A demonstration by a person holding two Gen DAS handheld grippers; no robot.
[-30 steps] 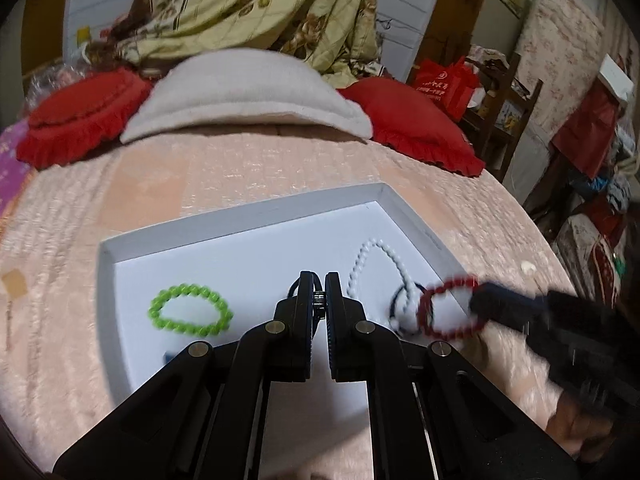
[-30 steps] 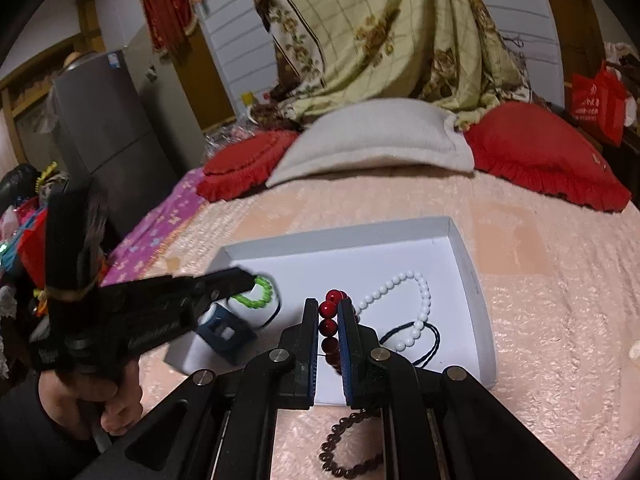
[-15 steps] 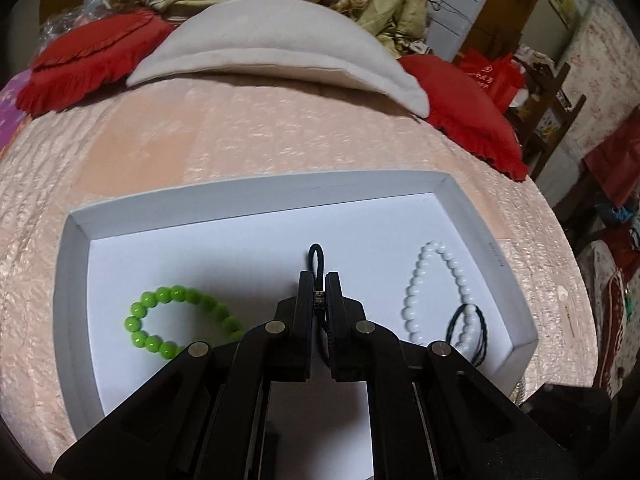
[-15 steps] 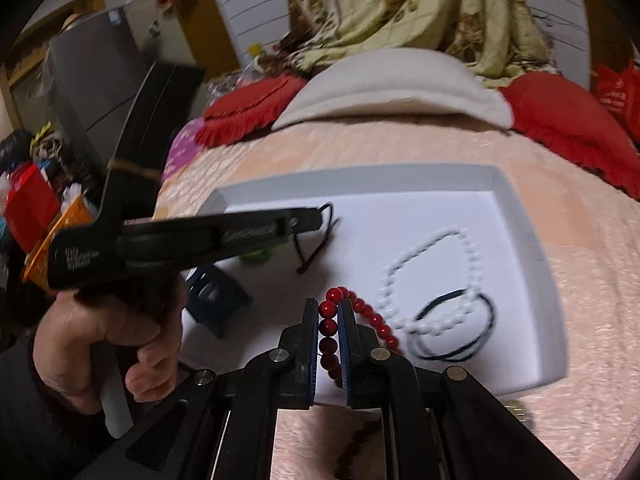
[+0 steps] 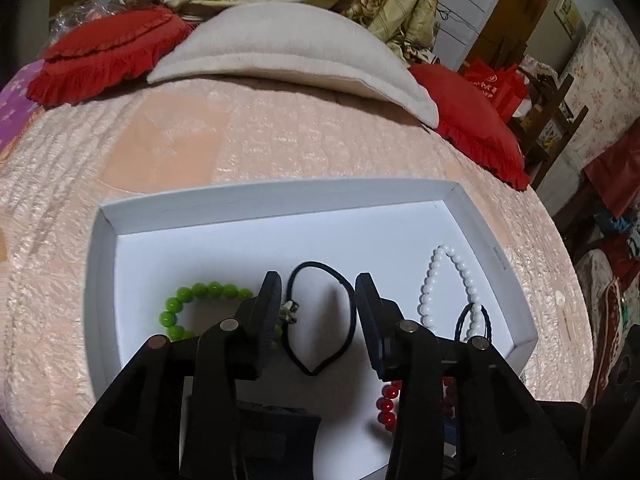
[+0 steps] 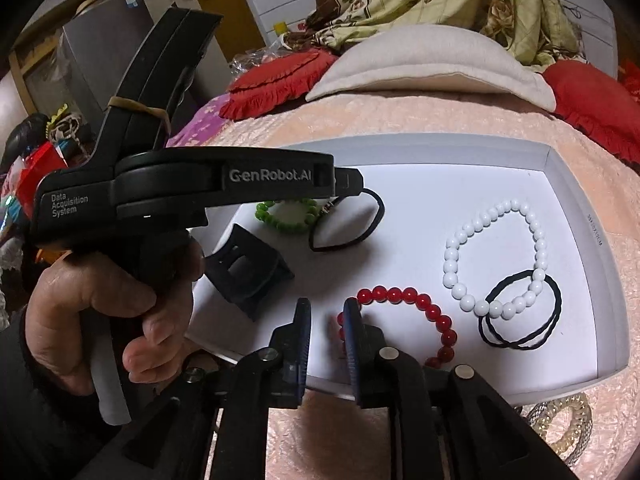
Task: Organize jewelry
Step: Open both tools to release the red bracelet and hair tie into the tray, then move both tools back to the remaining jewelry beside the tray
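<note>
A white tray (image 5: 105, 264) lies on the pink bedspread; it also shows in the right wrist view (image 6: 600, 248). My left gripper (image 5: 318, 300) is open over a black cord necklace (image 5: 344, 292) with a small charm, lying in the tray beside a green bead bracelet (image 5: 188, 300). My right gripper (image 6: 327, 316) is open at the tray's near edge, its right finger touching a red bead bracelet (image 6: 424, 312) that lies in the tray. A white bead bracelet (image 6: 472, 248) overlaps a black hair tie (image 6: 532, 332). The cord necklace (image 6: 372, 224) and green bracelet (image 6: 280, 220) lie under the left gripper.
A dark hair claw clip (image 6: 244, 268) lies in the tray's near left corner. A gold chain bracelet (image 6: 568, 424) lies on the bedspread outside the tray's near right corner. Red cushions (image 5: 104, 52) and a beige pillow (image 5: 288, 48) lie at the bed's far end.
Both grippers have opened. The left one let the black cord necklace down into the tray; the right one let the red bracelet down into the tray.
</note>
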